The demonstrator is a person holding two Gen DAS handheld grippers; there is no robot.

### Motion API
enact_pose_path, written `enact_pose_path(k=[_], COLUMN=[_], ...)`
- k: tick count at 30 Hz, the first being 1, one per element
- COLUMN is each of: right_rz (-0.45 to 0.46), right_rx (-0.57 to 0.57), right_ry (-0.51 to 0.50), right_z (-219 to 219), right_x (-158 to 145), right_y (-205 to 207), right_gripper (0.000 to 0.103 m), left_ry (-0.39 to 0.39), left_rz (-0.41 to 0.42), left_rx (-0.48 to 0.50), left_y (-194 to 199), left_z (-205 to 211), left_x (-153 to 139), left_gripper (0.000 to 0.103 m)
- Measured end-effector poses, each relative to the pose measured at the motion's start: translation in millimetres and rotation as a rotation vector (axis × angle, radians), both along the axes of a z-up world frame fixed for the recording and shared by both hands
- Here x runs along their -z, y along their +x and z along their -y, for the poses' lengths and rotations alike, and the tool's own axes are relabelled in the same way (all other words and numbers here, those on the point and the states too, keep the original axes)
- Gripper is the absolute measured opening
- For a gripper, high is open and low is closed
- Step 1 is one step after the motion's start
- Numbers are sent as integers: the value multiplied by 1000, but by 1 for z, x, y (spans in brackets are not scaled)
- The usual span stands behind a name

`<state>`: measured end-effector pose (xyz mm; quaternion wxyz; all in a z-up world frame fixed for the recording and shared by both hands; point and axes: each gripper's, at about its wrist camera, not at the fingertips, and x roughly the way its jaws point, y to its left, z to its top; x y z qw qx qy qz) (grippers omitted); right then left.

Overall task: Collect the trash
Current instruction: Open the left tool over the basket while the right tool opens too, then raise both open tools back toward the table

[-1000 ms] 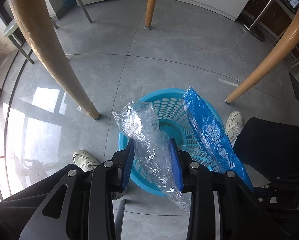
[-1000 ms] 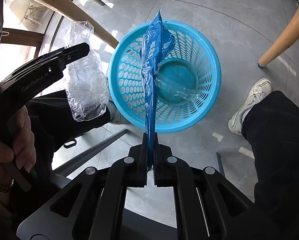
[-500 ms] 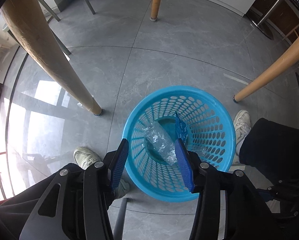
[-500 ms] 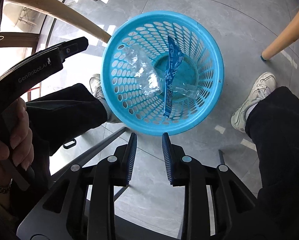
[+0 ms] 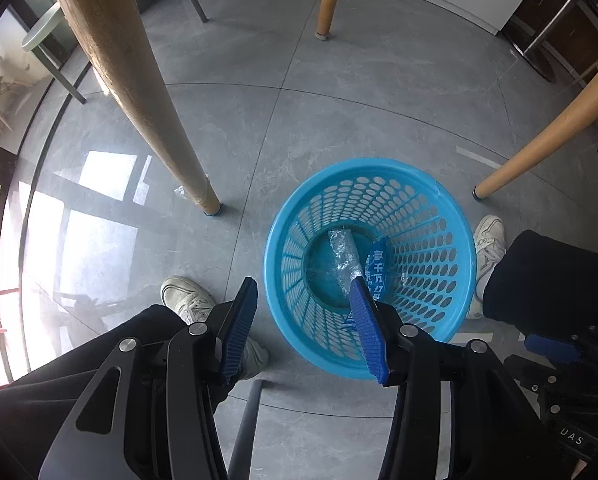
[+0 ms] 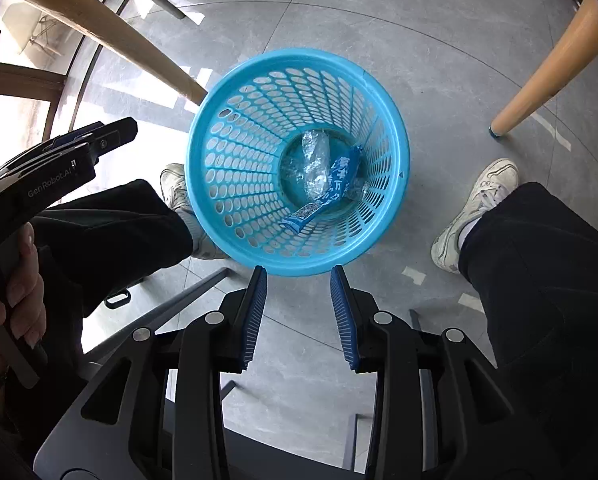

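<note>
A blue perforated trash basket [image 5: 299,208] stands on the grey tiled floor; it also shows in the right wrist view [image 6: 227,128]. Inside it lie a crumpled clear plastic bag [image 5: 343,252] [image 6: 315,160] and a blue snack wrapper [image 5: 377,264] [image 6: 331,188]. My left gripper [image 5: 303,284] is open and empty above the basket's near left rim. My right gripper [image 6: 299,272] is open and empty above the basket's near rim. The left gripper's side [image 6: 59,160] shows at the left of the right wrist view.
Wooden table legs [image 5: 139,92] [image 5: 547,140] [image 5: 327,0] stand around the basket. The person's white shoes [image 5: 187,300] [image 5: 487,240] and dark trousers flank it. A small clear scrap [image 5: 181,191] lies by the left table leg. A chair frame [image 5: 247,420] is below.
Both grippers opened and let go: the clear bag and blue wrapper fell into the basket and now lie at its bottom. Both grippers have drawn back and up from the basket.
</note>
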<state>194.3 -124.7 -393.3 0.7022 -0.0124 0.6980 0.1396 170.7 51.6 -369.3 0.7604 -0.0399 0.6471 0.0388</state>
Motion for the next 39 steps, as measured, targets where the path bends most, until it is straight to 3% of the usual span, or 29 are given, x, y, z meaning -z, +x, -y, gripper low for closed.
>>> enact_pose_path(k=[7,10,12,15,20,28,39], right_rz=[70,109,143,160,219,310,485], right_rx=[-20,-14,1,26,43,56,69], right_ry=[-23,11,30,63,70,75,106], right_z=[8,16,24,37,49,72,99], right_x=[-26,-45,-61,-79,-106,-144,-223], right_y=[-14,-23,-30,-42,-59,-89,-129], right_gripper=[40,45,52,52,58,65,68], left_ry=[-36,-4,8,-11,-48,-21,-15], left_rz=[-19,-7,21,69,110,210,398], left_rx=[-15,31,68,79,40,28,9], left_y=[-20,-36,-46,-59,-79,-112,-140], left_z=[8,17,22,24,15,12,7], left_x=[-19,-32,-45,-67,-92,-135,-224], left_gripper=[53,58,59,61,62,62,62])
